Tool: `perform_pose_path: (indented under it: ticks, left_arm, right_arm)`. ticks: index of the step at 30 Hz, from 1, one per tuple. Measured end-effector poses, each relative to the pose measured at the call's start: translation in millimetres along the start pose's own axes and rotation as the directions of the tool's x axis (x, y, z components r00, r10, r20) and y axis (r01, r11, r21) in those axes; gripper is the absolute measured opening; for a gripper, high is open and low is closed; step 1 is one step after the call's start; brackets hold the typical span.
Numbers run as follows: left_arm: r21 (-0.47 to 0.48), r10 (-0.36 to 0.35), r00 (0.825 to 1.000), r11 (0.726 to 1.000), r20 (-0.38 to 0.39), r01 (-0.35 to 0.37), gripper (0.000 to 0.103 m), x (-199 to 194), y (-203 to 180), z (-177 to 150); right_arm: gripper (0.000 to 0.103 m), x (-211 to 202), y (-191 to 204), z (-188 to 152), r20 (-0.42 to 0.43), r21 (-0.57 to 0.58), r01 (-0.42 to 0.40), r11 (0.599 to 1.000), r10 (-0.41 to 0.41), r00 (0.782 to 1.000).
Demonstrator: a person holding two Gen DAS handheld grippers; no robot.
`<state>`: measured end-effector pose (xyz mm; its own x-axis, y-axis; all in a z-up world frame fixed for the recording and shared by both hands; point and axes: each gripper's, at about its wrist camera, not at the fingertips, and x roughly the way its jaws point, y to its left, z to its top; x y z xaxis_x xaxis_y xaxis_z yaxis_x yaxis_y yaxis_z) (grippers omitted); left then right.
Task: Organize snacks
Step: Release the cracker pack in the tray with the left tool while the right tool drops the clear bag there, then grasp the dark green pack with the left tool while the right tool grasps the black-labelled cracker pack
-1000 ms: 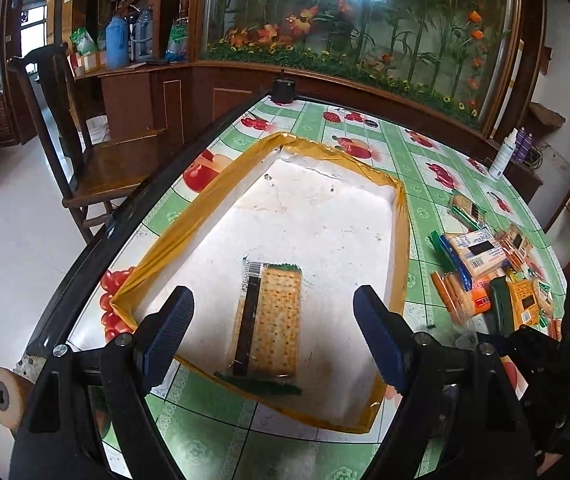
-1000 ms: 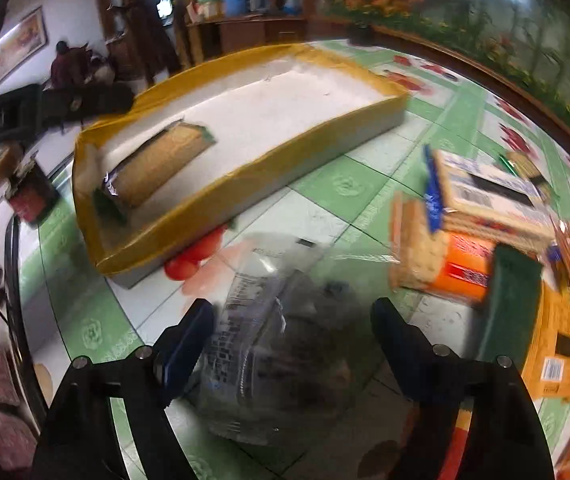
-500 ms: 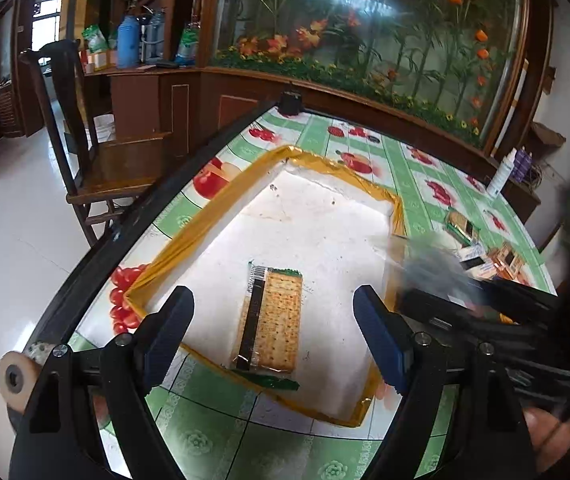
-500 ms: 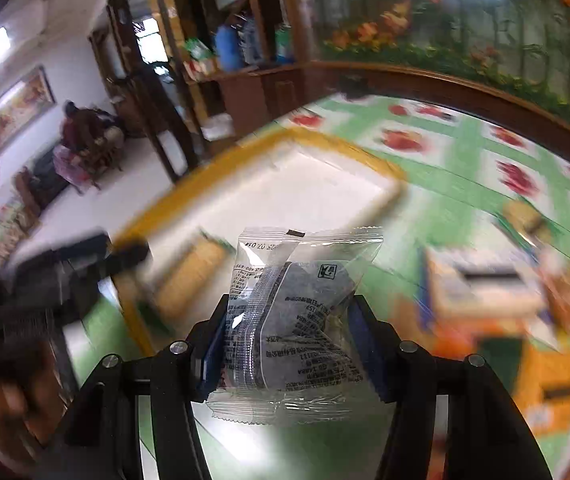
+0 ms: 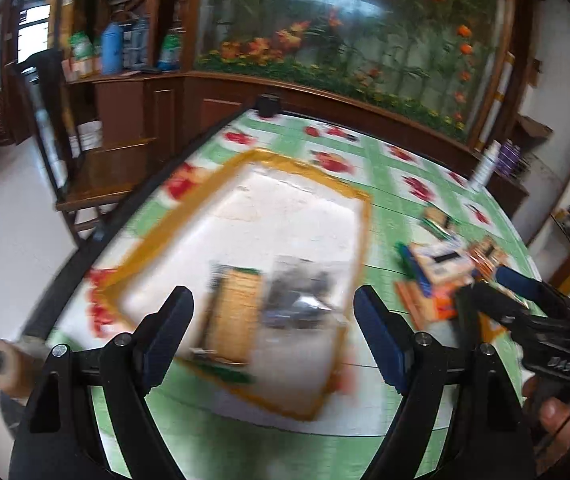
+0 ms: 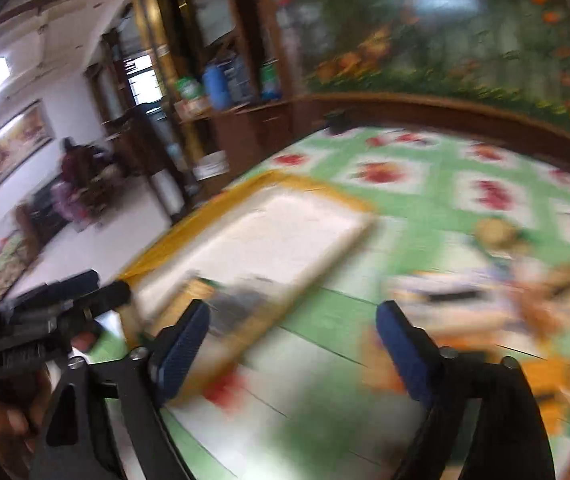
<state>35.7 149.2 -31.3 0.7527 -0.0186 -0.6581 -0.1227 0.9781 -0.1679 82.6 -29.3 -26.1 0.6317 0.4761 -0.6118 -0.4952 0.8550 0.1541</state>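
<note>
A yellow-rimmed tray [image 5: 253, 158] with a white floor lies on the green fruit-patterned table. In it a cracker pack [image 5: 237, 312] lies lengthwise, and a clear bag with dark contents [image 5: 301, 300] rests right beside it. My left gripper [image 5: 273, 320] hovers open over the tray's near end, holding nothing. My right gripper [image 6: 293, 332] is above the table just right of the tray [image 6: 245, 196], its jaws opening with nothing between them. From that side the crackers [image 6: 193, 296] and the bag [image 6: 241, 304] show blurred. Each gripper appears in the other's view: right gripper [image 5: 489, 286], left gripper [image 6: 109, 290].
A heap of boxed and wrapped snacks [image 5: 441, 268] lies on the table right of the tray. A white bottle [image 5: 485, 164] stands at the far right edge. A wooden chair [image 5: 97, 160] and a sideboard are beyond the table's left edge. A person [image 6: 77, 168] sits far back.
The right gripper carried the clear bag to the tray and let go; the bag now lies beside the crackers. That gripper rose and its jaws spread. The left gripper drew back a little.
</note>
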Motion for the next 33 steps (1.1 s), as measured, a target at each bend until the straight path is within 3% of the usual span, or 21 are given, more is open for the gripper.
perform_pose_path:
  ticks: [4,8,13,17,23,28,31,33]
  left_arm:
    - [0.074,-0.085,0.994,0.993,-0.061,0.089,0.083,16,-56,-11]
    - [0.144,-0.137,0.984,0.978,-0.119,0.153,0.083,30,-113,-26]
    - [0.214,-0.144,0.975,0.961,-0.168,0.178,0.083,47,-157,-36]
    - [0.241,-0.155,0.967,0.949,-0.204,0.203,0.083,53,-173,-37]
    - [0.138,-0.168,0.960,0.970,-0.222,0.202,0.082,62,-179,-41]
    - [0.076,-0.127,0.970,0.987,-0.206,0.145,0.082,66,-184,-45]
    - [0.054,-0.072,0.978,0.995,-0.196,0.084,0.083,69,-187,-46]
    - [0.026,-0.071,0.975,0.997,-0.209,0.078,0.082,73,-188,-47]
  right_arm:
    - [0.094,-49,-55,-27,0.023,0.104,0.121,0.987,-0.124,0.992]
    - [0.100,-89,-112,-65,-0.025,0.176,0.282,0.943,-0.282,0.959]
    - [0.100,-126,-159,-95,-0.050,0.254,0.339,0.906,-0.338,0.940]
    - [0.100,-146,-176,-110,-0.051,0.251,0.357,0.900,-0.356,0.933]
    - [0.100,-151,-198,-114,-0.110,0.192,0.369,0.909,-0.354,0.929]
    - [0.100,-143,-200,-99,-0.168,0.094,0.244,0.965,-0.226,0.960]
    - [0.100,-134,-197,-89,-0.229,0.000,0.221,0.975,-0.215,0.949]
    - [0.100,-126,-192,-82,-0.252,-0.136,0.206,0.969,-0.235,0.939]
